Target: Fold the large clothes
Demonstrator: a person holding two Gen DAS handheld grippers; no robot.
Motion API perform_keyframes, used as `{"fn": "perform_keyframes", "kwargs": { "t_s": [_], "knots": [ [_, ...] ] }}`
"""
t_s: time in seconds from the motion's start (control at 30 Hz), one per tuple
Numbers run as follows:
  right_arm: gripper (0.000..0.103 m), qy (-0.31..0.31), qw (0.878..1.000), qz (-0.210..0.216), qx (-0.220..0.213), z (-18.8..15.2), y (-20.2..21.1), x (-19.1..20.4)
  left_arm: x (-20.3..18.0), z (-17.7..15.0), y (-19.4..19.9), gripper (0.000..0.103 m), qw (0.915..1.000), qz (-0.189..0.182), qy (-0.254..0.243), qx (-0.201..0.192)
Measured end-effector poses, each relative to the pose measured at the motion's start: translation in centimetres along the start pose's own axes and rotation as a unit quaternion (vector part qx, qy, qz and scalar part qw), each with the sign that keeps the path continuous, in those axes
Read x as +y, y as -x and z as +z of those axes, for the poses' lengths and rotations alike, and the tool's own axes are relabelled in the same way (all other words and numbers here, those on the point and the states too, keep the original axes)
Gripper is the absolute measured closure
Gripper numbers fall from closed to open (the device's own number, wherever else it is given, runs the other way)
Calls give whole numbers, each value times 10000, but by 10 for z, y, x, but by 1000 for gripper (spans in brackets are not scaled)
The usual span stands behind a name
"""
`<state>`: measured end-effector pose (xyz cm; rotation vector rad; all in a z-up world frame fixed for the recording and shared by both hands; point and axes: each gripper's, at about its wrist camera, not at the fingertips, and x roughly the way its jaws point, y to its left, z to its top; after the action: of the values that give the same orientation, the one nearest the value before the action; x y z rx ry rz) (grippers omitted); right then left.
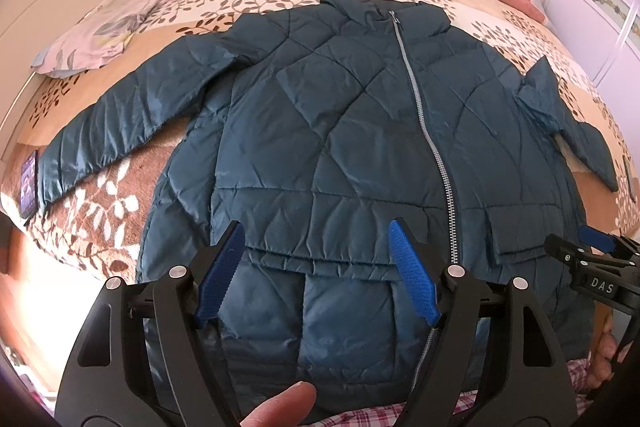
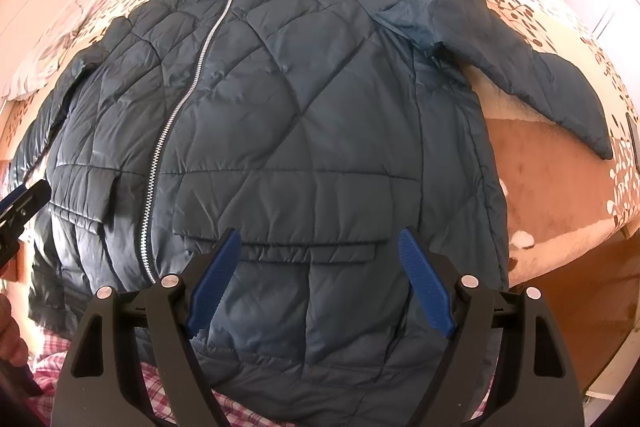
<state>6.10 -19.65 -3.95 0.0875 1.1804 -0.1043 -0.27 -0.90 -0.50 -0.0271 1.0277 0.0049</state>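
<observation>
1. A dark teal quilted puffer jacket (image 1: 340,131) with a silver diagonal zip lay front-up and zipped on a bed covered by a cream and brown leaf-print blanket (image 1: 100,211). Its collar pointed to the far side and its hem hung over the near edge.
2. Both sleeves were spread outward: the left sleeve (image 1: 120,123) stretched flat toward the left edge of the bed, while the right sleeve (image 2: 520,67) angled out to the right with a crease near the shoulder.
3. The left tool (image 1: 316,271) hovered over the near hem, its blue-padded jaws spread wide with nothing gripped between them.
4. The right tool (image 2: 320,279) hung likewise above the hem by a pocket flap, released and empty.
5. A folded pale floral cloth (image 1: 116,23) and stacked pillows lay at the far side, apart from the jacket. A dark phone (image 1: 28,183) rested just beside the left cuff.
6. The jacket appeared laid out but unfolded, so the folding seemed not yet begun.
7. The next move likely called for grasping a sleeve or side edge and bringing it across the chest, keeping the puffy fabric flat.
</observation>
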Motion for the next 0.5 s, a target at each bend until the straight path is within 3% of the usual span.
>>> {"fn": "perform_keyframes", "kwargs": {
  "t_s": [0.5],
  "knots": [
    [24, -14, 10000, 14, 13, -1, -1, -1, -1, 0, 0, 29, 10000, 5, 4, -4]
  ]
}}
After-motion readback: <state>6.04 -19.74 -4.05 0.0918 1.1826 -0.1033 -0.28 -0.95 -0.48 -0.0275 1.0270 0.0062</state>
